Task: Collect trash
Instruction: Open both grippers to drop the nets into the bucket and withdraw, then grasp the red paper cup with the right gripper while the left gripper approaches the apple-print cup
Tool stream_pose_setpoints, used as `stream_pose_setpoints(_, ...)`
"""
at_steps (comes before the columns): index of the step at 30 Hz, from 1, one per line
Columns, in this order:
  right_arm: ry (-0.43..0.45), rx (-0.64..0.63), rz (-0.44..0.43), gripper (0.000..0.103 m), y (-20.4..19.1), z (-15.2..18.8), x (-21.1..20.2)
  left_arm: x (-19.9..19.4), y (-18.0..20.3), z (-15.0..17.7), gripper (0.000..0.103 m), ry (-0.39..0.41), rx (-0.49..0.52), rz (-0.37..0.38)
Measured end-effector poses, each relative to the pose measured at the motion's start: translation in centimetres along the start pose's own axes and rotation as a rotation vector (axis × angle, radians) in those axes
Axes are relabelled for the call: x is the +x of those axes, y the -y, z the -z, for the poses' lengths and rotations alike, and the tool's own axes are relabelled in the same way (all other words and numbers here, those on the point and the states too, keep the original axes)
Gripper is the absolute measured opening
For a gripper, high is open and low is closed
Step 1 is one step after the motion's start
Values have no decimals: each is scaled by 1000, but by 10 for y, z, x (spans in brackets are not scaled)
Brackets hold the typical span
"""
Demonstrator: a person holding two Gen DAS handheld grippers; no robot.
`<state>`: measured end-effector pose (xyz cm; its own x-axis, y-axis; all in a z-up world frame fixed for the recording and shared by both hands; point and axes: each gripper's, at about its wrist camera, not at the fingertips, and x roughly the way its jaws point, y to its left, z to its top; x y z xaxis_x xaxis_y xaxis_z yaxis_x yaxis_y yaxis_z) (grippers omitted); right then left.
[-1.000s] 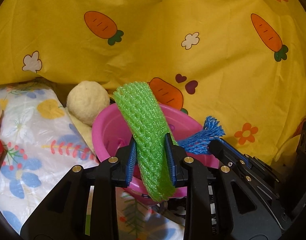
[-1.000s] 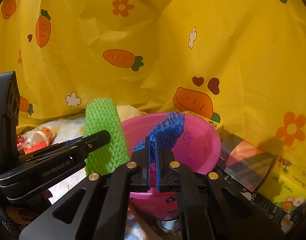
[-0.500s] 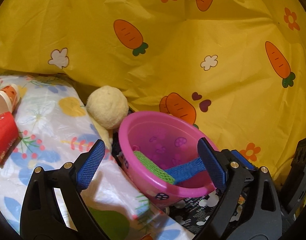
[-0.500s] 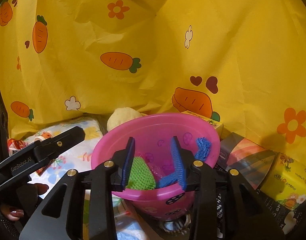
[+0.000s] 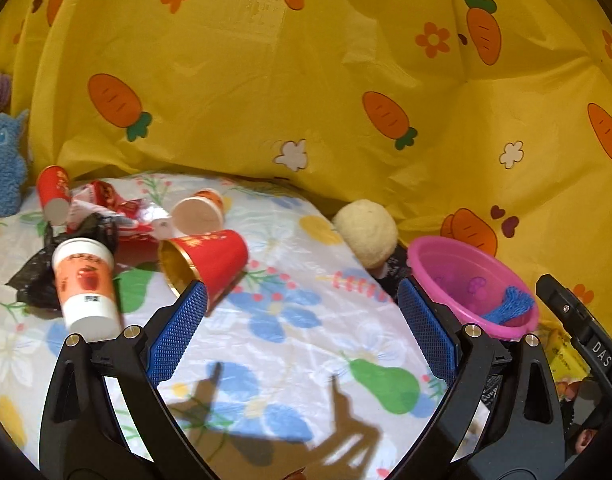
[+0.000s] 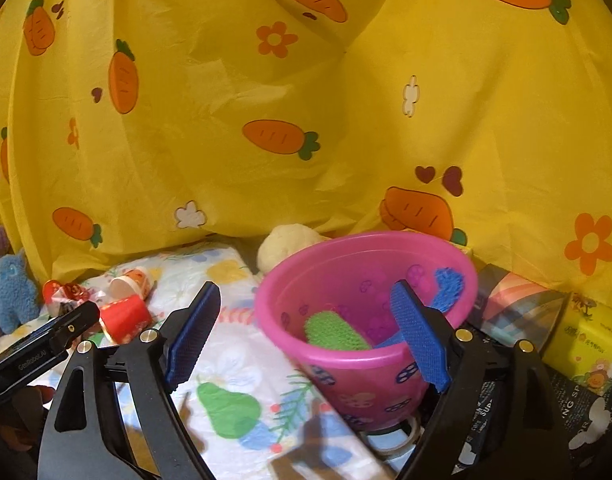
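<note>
The pink bucket stands at the table's right end, with a green foam net and a blue foam net lying inside. My right gripper faces the bucket; its jaws are opening and nothing is gripped between them. My left gripper is open and empty over the floral tablecloth. To its left lies the trash: a tipped red paper cup, a white apple-print cup, a small cup, another red cup, wrappers and a black bag.
A cream ball sits behind the bucket. A blue plush toy stands at the far left. Printed boxes lie right of the bucket. A yellow carrot-print cloth closes off the back.
Both grippers let go of their nets, which dropped into the bucket. The left gripper opened and swung left toward the cups. The right gripper opened wide and drew back a little.
</note>
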<state>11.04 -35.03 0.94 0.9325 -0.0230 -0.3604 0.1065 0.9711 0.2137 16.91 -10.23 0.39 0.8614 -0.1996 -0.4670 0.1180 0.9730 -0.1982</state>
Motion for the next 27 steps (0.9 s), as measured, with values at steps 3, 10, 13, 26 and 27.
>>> stream_pose_setpoints(3,-11,-46,-60,84,-33,8,-3,-18,-25,2,95,21,-13,-55)
stream_pose_setpoints(10,-48,-155,-174,84,-106,26,-1,-52,-95,2,95,45,-73,-253)
stream_pose_setpoints(13,-55,-192,-199,84,-132,32,4,-64,-125,-1,95,67,-109,-340)
stream_pose_setpoints(26,-149,-321,-218,81,-216,54,63,-72,-181,-11,95,103,-170,-463)
stream_pose_setpoints(27,-156,-327,-213,80,-220,55,68,-68,-181,-13,95,103,-169,-464)
